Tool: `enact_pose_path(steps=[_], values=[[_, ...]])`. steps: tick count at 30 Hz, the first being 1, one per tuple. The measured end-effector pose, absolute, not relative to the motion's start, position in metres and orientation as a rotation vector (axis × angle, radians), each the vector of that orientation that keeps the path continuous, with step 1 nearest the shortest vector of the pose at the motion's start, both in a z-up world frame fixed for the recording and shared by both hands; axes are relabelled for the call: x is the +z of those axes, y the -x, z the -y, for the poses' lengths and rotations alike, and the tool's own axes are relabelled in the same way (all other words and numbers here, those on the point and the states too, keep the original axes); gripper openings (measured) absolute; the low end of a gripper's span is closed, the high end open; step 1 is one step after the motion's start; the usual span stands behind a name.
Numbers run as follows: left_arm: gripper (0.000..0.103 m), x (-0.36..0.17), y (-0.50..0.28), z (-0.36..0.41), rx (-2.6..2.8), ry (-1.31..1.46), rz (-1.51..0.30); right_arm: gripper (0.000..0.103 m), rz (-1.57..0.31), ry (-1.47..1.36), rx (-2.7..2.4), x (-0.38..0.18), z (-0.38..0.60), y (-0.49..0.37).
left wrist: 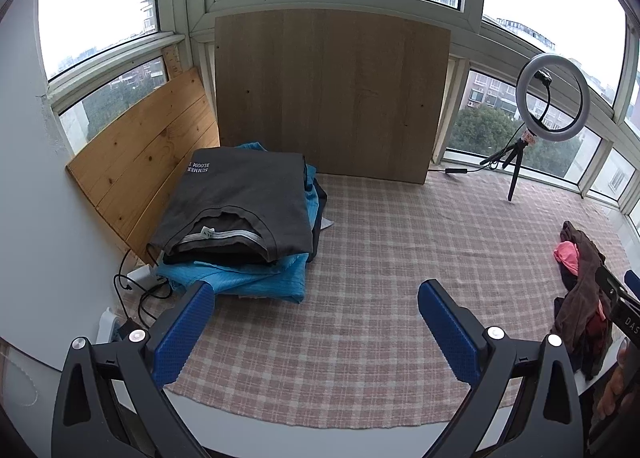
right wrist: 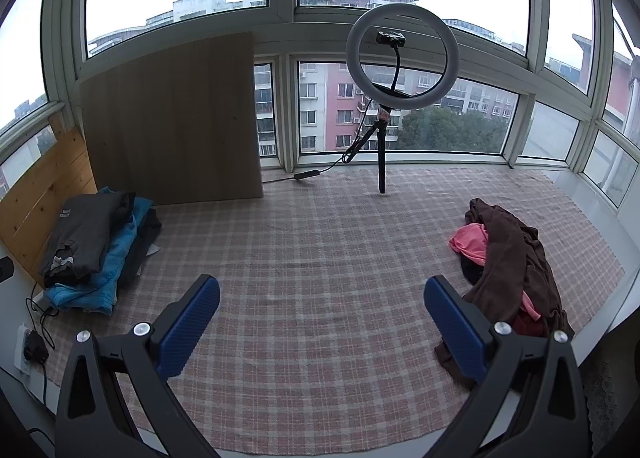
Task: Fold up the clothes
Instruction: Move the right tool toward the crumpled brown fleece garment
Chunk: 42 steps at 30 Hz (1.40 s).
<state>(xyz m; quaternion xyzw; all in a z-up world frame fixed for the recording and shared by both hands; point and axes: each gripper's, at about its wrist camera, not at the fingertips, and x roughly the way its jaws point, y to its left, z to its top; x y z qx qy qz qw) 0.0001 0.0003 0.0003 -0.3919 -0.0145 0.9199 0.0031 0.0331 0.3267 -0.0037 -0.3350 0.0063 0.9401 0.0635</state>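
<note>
A stack of folded clothes [left wrist: 240, 210] lies at the left of the checked cloth, a dark grey T-shirt on top and a blue garment [left wrist: 256, 278] under it; the same stack [right wrist: 92, 250] shows in the right wrist view. An unfolded heap with a brown garment [right wrist: 516, 258] and a pink one [right wrist: 472, 242] lies at the right, also seen as a heap [left wrist: 580, 282] in the left wrist view. My left gripper [left wrist: 316, 298] is open just in front of the folded stack. My right gripper [right wrist: 322, 294] is open, its right finger beside the brown garment. Both hold nothing.
A pink checked cloth [right wrist: 320, 250] covers the surface. A ring light on a tripod [right wrist: 400, 58] stands at the back. Wooden boards [left wrist: 328, 94] lean against the windows. A power strip with cables [left wrist: 120, 322] sits at the left edge. A hand [left wrist: 616, 386] shows at the far right.
</note>
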Motion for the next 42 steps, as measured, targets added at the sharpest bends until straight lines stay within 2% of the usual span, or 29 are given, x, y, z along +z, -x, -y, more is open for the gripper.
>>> enact_pose_path(steps=[8, 21, 42], values=[[0.102, -0.006, 0.006, -0.001, 2.827, 1.258, 0.103, 0.103, -0.023, 0.988, 2.830, -0.009, -0.323, -0.031], [0.102, -0.006, 0.007, -0.025, 2.793, 1.193, -0.036, 0.103, -0.031, 0.988, 2.757, -0.011, -0.332, -0.039], [0.102, -0.024, 0.031, -0.099, 2.522, 1.163, -0.072, 0.103, -0.078, 0.971, 2.513, -0.025, -0.390, -0.081]])
